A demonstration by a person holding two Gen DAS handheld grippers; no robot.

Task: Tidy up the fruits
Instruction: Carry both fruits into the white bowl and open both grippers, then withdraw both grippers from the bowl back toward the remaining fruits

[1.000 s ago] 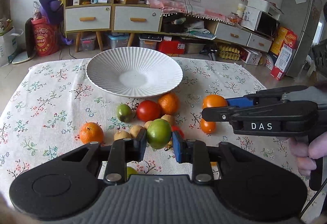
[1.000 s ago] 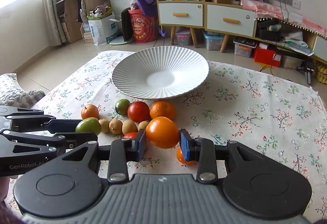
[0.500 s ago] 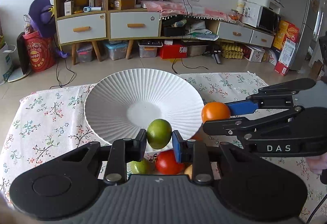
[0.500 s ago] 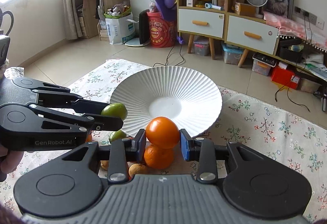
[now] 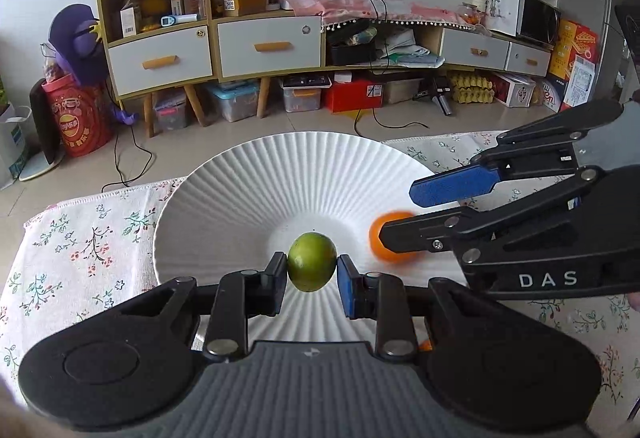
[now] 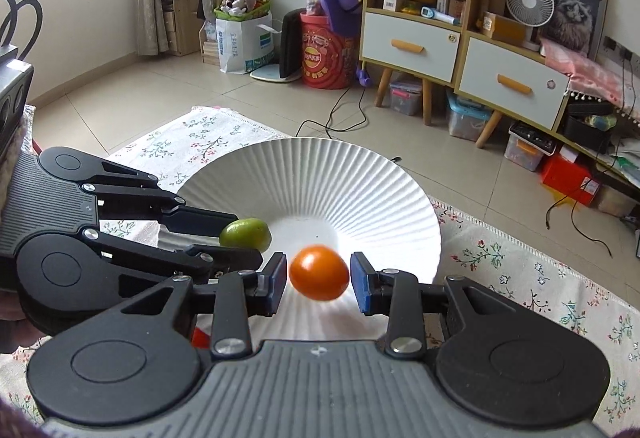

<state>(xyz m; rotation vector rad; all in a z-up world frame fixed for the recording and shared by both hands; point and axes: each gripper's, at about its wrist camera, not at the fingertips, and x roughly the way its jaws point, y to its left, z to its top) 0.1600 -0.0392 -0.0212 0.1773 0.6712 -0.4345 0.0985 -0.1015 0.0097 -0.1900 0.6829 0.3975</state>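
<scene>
A white ribbed plate (image 5: 260,178) (image 6: 340,178) lies on the flowered tablecloth (image 5: 80,238). My left gripper (image 5: 312,274) is shut on a green round fruit (image 5: 312,262) and holds it just above the plate's middle. Seen from the right wrist, that gripper (image 6: 248,238) comes in from the left with the green fruit (image 6: 245,234). My right gripper (image 6: 319,278) hangs over the plate's near side. An orange (image 6: 319,272) sits blurred between its pads, with thin slivers of plate showing on both sides, so the pads do not press it. In the left wrist view the orange (image 5: 394,238) is smeared below the right gripper (image 5: 397,214).
A red fruit (image 6: 200,338) and a bit of another orange fruit (image 5: 426,345) peek out under the gripper bodies at the plate's near edge. Beyond the table's far edge are the floor, cables and a shelf unit (image 5: 160,50). A hand holds the right gripper at the right.
Both grippers carried their fruit forward from the pile to over the plate. The orange, firmly pinched before, now looks smaller, lower and blurred between the right pads.
</scene>
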